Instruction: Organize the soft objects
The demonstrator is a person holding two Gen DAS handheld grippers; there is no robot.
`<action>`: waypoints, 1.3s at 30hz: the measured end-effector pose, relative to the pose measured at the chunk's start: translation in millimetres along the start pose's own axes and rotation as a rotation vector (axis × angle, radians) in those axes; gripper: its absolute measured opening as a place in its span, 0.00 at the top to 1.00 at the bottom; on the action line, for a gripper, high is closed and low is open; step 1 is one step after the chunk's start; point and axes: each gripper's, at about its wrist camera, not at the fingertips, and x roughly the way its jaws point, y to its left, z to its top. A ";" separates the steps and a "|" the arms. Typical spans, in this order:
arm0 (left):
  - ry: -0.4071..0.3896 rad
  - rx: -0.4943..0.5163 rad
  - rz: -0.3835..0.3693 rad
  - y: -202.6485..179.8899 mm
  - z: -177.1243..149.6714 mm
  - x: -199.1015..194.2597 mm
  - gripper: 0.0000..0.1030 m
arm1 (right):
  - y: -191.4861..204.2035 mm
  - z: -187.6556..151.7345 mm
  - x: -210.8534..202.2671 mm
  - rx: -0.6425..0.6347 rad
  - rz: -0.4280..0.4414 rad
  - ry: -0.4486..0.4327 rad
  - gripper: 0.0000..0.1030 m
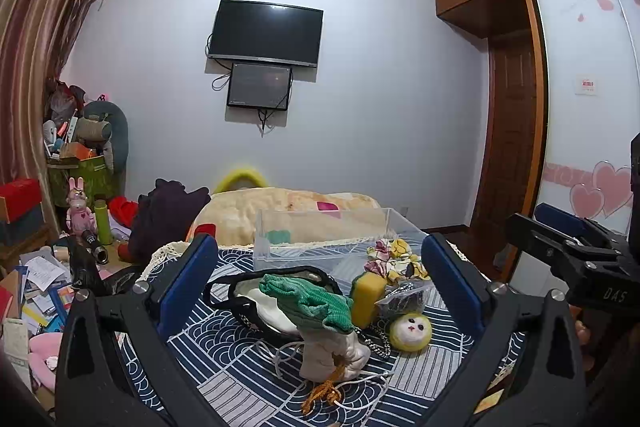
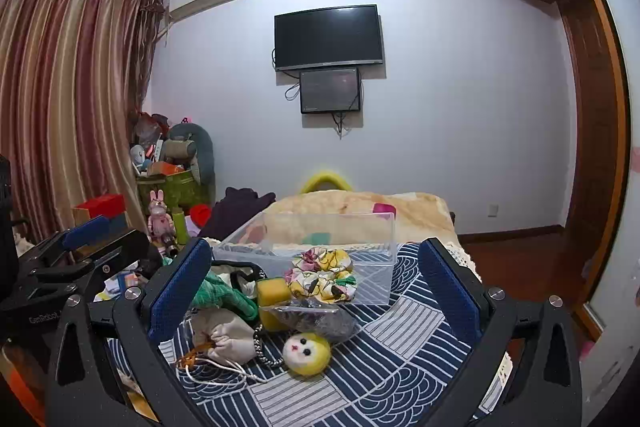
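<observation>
Soft things lie in a heap on the blue patterned cloth (image 1: pixel 424 367): a green knit cloth (image 1: pixel 312 301), a white drawstring pouch (image 1: pixel 332 353), a yellow sponge (image 1: pixel 367 297), a yellow-haired doll head (image 1: pixel 411 331), a floral scrunchie (image 1: pixel 394 259) and a clear bag of dark stuff (image 1: pixel 404 297). A clear plastic bin (image 1: pixel 332 239) stands behind them, seemingly empty. My left gripper (image 1: pixel 320 287) is open above the heap. My right gripper (image 2: pixel 316 287) is open, over the sponge (image 2: pixel 273 293), scrunchie (image 2: pixel 324 273) and doll head (image 2: pixel 306 349). Neither holds anything.
A bed with a beige blanket (image 1: pixel 288 207) lies behind the bin. Clutter, books and a pink rabbit figure (image 1: pixel 80 209) crowd the floor at left. A wardrobe (image 1: pixel 516 131) stands at right. The right gripper's body (image 1: pixel 568 255) is at the right of the left wrist view.
</observation>
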 end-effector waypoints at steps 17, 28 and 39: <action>-0.006 0.006 -0.006 -2.4 0.7 -3.2 0.00 | 1.6 1.5 -0.6 0.001 0.001 -0.001 0.00; -0.004 0.010 -0.008 -3.8 0.4 -3.3 0.00 | 1.7 1.6 -3.1 0.007 0.002 -0.005 0.00; 0.124 0.057 0.078 2.1 -7.4 17.0 0.00 | -1.6 -3.8 5.9 0.026 0.045 0.058 0.00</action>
